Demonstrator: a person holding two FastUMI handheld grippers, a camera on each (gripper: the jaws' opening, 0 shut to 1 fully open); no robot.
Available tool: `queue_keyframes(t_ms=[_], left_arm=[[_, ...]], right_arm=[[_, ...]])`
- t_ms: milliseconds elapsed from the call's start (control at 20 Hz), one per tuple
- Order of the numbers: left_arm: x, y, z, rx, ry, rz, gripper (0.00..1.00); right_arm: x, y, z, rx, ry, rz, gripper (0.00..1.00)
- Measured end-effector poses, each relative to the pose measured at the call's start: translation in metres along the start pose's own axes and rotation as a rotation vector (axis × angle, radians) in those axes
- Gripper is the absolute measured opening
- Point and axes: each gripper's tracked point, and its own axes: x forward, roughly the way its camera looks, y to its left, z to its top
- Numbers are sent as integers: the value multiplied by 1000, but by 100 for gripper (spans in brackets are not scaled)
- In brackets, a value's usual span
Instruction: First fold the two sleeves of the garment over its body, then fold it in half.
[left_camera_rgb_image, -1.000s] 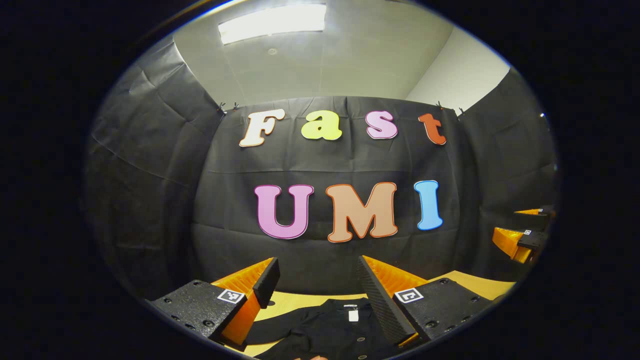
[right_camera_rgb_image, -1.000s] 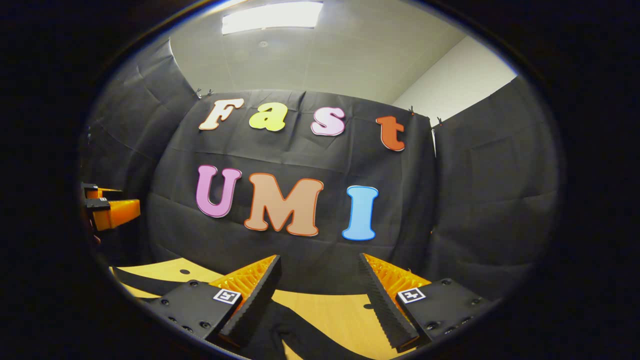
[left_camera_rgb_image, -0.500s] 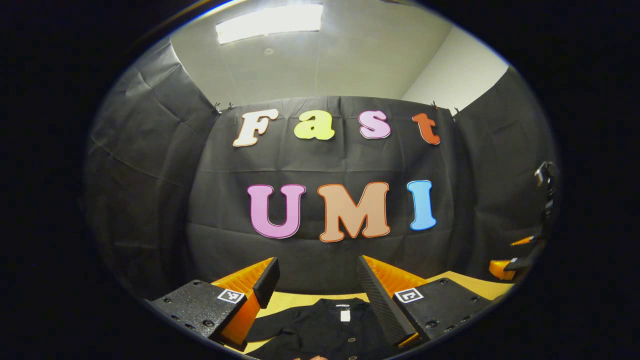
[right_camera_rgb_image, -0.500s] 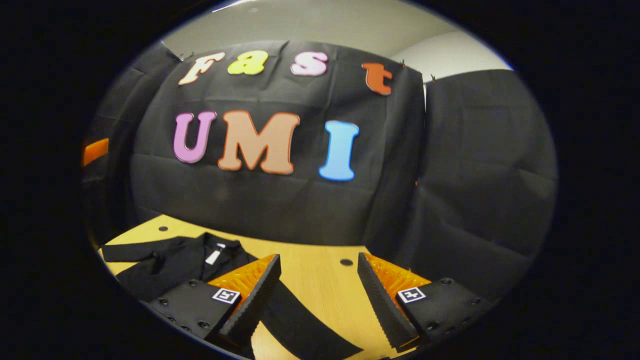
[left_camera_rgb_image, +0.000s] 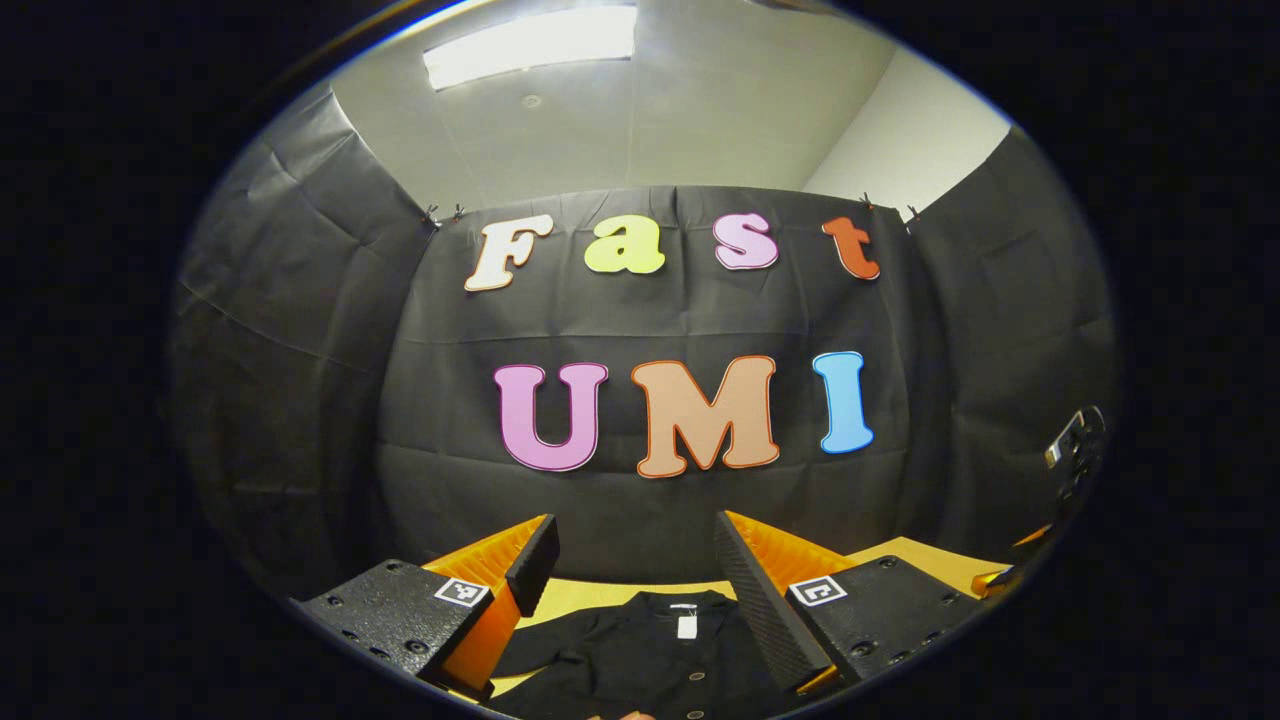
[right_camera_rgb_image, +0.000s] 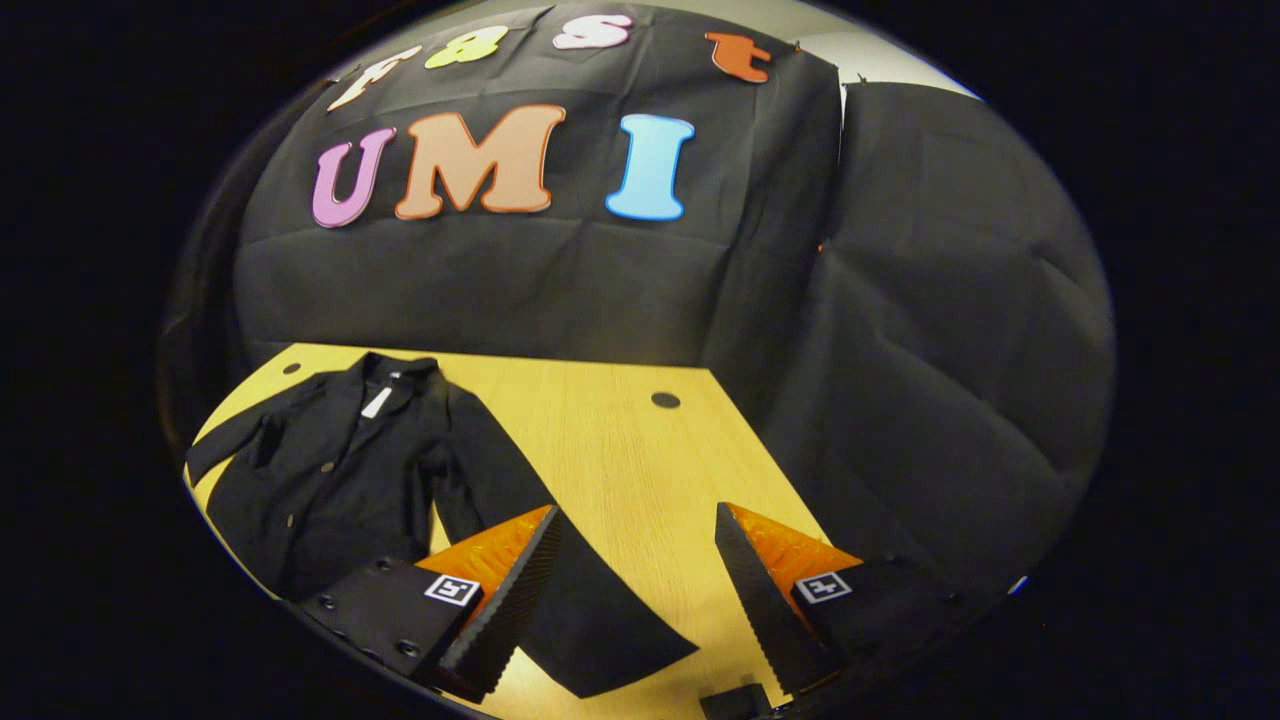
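- Garment (right_camera_rgb_image: 330, 480): a black buttoned jacket lying flat and face up on the wooden table (right_camera_rgb_image: 620, 470), collar toward the black cloth wall (right_camera_rgb_image: 560, 290).
- Its sleeve (right_camera_rgb_image: 560, 590) on the side nearer the right gripper runs from the shoulder out across the table, away from the body, with the cuff end lying flat near the table's front edge.
- Right gripper (right_camera_rgb_image: 632, 590): fingers spread wide, nothing between them; it hangs above the table beside the garment, and that sleeve passes under its left-hand finger in the right gripper view.
- The other sleeve (right_camera_rgb_image: 225, 445) angles out from the far shoulder toward the table's edge; neither sleeve lies over the body.
- A white tag (right_camera_rgb_image: 377, 402) shows inside the collar, and small buttons run down the front.
- Left gripper (left_camera_rgb_image: 633, 580): fingers also spread apart and holding nothing, set above the garment's collar end; in the left gripper view the collar and the white tag (left_camera_rgb_image: 686, 626) lie between the fingers, lower down.
- A round dark hole (right_camera_rgb_image: 665, 400) sits in the table past the garment, close to the wall.
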Motion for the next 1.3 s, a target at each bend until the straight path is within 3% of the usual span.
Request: queue_keyframes(t_ms=[350,750,1000,1050,1200,1250,1300], left_arm=[[-2,-13,-7,12,19,12,92],[-5,-36,-14,28,47,24,93],[-8,-45,-16,43,55,44,93],[-9,-48,-14,48,52,46,93],[-11,-56,-15,53,52,42,93],[-11,-58,-15,53,56,39,93],[-12,-59,-17,54,63,38,93]], right_arm=[[20,-6,-80,40,289,53,99],[44,-19,-131,7,453,70,100],[53,-11,-157,42,573,148,99],[53,-9,-156,47,568,156,93],[55,-6,-158,15,553,186,88],[55,-4,-157,6,545,207,80],[55,0,-155,9,539,235,59]])
